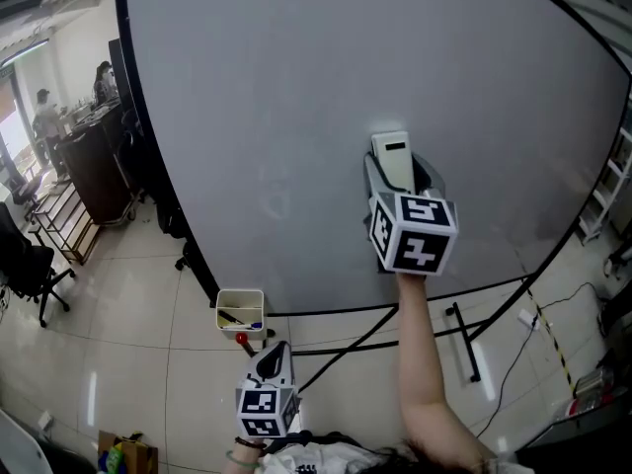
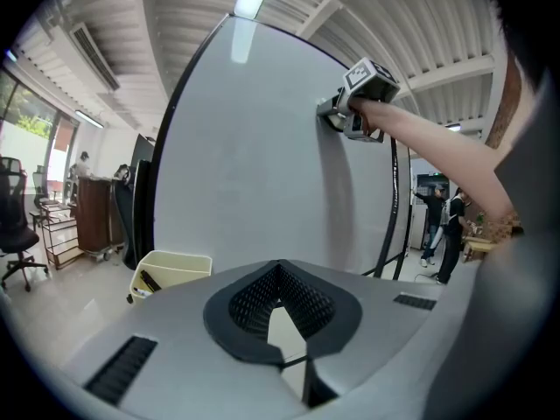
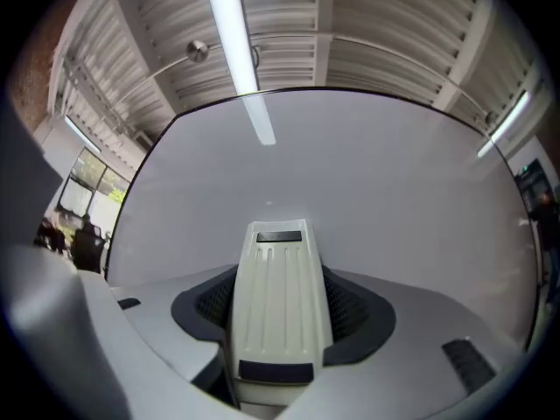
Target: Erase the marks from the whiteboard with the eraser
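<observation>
Two grippers, only one at work: we have the eraser flat against the board.

Our right gripper (image 1: 400,188) pinches the cream ribbed plastic eraser (image 1: 392,158) between its jaws, right of centre on the large white whiteboard (image 1: 296,87), and its own view shows the eraser lying lengthwise between the dark pads. Our left gripper (image 1: 272,361) hangs low in the head view, near the small cream marker bin (image 1: 240,309) at the board's lower edge, with its jaws pressed together on nothing. We judge the wiping step to be in hand. The only marks we can make out are faint grey traces (image 1: 274,203) left of the eraser. Next, we think, we should sweep left across those traces, keeping the eraser's face flat on the board.
</observation>
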`<state>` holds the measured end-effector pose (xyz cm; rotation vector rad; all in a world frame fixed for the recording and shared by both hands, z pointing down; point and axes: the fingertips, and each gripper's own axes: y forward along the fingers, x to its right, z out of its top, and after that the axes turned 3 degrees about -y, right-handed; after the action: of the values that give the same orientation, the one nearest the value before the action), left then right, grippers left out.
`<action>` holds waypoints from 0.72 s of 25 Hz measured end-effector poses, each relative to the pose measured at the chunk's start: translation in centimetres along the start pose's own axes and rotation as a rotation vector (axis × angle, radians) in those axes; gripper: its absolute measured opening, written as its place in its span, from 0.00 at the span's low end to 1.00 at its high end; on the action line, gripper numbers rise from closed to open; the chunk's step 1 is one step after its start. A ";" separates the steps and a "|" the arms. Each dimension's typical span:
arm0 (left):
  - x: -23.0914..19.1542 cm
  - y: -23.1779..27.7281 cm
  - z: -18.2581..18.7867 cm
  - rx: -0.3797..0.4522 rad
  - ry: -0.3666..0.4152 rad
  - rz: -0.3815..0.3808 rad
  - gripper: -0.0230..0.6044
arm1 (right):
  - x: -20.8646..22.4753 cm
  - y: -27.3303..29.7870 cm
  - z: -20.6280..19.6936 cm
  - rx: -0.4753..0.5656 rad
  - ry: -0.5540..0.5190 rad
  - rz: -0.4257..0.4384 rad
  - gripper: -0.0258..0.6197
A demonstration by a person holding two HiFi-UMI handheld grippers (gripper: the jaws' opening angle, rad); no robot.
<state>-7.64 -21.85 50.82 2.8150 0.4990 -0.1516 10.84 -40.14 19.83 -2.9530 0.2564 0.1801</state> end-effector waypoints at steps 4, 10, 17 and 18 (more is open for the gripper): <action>-0.5 0.0 0.0 -0.004 -0.011 0.010 0.03 | -5.0 -1.1 -7.8 -0.127 -0.042 0.067 0.48; 0.1 0.1 -0.1 -0.006 -0.011 -0.008 0.03 | -6.0 -1.5 -9.8 -0.187 -0.069 0.109 0.47; -0.7 -0.1 -0.4 -0.014 -0.027 0.013 0.03 | -0.8 -1.4 -5.2 -0.100 0.193 0.064 0.48; -0.8 0.0 -0.5 -0.016 -0.029 0.014 0.03 | -4.1 -1.4 -6.8 -0.139 0.149 0.124 0.48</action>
<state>-8.33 -21.98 51.39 2.7957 0.4716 -0.1850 7.81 -39.37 27.28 -3.0935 0.4651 -0.0080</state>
